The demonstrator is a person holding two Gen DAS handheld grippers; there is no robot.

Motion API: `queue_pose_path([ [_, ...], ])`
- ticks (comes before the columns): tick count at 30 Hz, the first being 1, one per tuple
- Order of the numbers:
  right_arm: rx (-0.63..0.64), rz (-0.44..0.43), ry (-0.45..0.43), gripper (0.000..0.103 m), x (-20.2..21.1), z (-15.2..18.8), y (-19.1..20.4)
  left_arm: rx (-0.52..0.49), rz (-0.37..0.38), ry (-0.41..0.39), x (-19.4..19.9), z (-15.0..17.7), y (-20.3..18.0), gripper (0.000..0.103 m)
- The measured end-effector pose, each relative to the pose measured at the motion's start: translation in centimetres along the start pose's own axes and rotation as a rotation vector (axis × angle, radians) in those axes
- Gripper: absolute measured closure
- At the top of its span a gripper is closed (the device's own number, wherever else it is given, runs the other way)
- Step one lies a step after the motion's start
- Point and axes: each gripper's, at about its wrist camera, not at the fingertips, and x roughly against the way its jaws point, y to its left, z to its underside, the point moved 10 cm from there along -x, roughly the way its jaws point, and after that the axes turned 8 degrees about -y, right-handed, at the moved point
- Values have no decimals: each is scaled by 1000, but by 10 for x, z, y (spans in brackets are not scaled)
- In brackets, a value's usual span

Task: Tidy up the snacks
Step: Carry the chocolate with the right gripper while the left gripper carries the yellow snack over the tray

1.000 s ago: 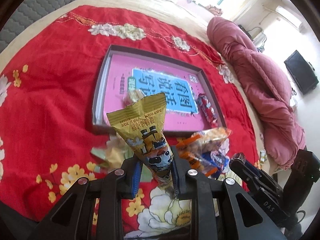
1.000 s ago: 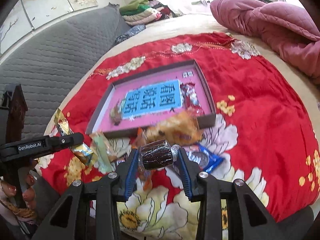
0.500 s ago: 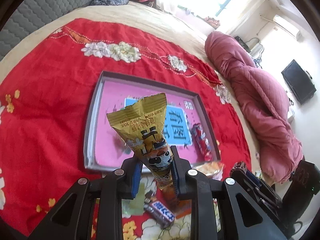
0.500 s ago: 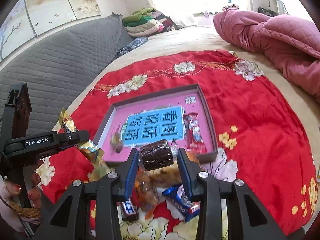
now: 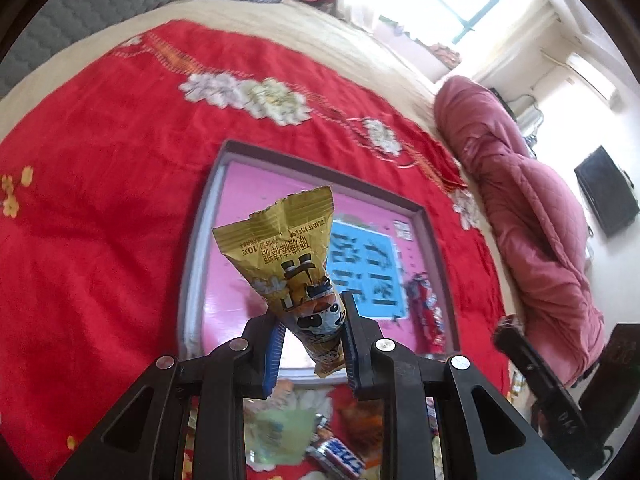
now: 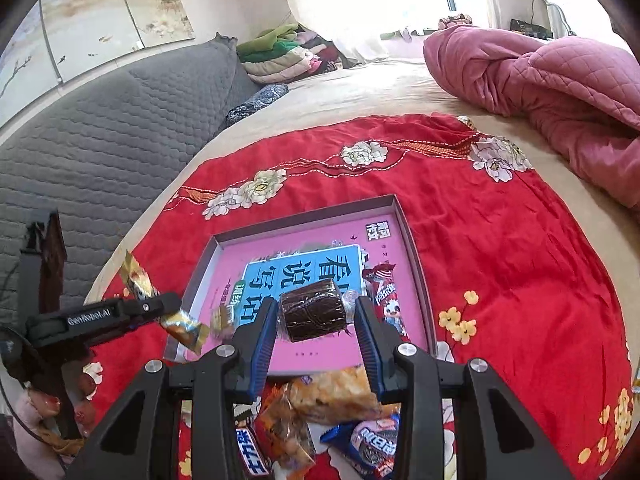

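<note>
My left gripper (image 5: pixel 310 312) is shut on a yellow snack packet (image 5: pixel 286 252) and holds it upright above the near left part of the grey tray (image 5: pixel 192 264), which has a pink and blue printed bottom. My right gripper (image 6: pixel 316 312) is shut on a dark brown wrapped cake (image 6: pixel 314 310) above the tray's (image 6: pixel 414 256) near edge. A red snack packet (image 6: pixel 386 300) lies in the tray at the right, and a small candy (image 6: pixel 222 318) at its left. The left gripper (image 6: pixel 160 308) with the yellow packet (image 6: pixel 138 280) shows at the left of the right wrist view.
Loose snacks lie on the red floral cloth (image 6: pixel 500 240) in front of the tray: an orange bag (image 6: pixel 336 394), a blue packet (image 6: pixel 368 440), a chocolate bar (image 6: pixel 250 452) and a pale green packet (image 5: pixel 280 432). A pink quilt (image 6: pixel 552 80) lies far right. A grey headboard (image 6: pixel 100 128) stands left.
Both grippers have moved forward from over the loose pile to over the tray, each still holding its snack. The tray now looms larger and closer in both views.
</note>
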Motion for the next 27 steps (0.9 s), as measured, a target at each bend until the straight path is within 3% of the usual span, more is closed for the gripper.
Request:
queue_pose_path([
  [7, 6, 2, 29, 64, -18, 8, 4, 36, -23, 12, -19, 4, 22, 77],
  [16, 15, 13, 73, 64, -38, 23, 6, -2, -51, 29, -30, 16, 31, 77],
  [27, 16, 38, 112, 64, -54, 36, 4, -15, -14, 71, -44, 31, 24, 77],
])
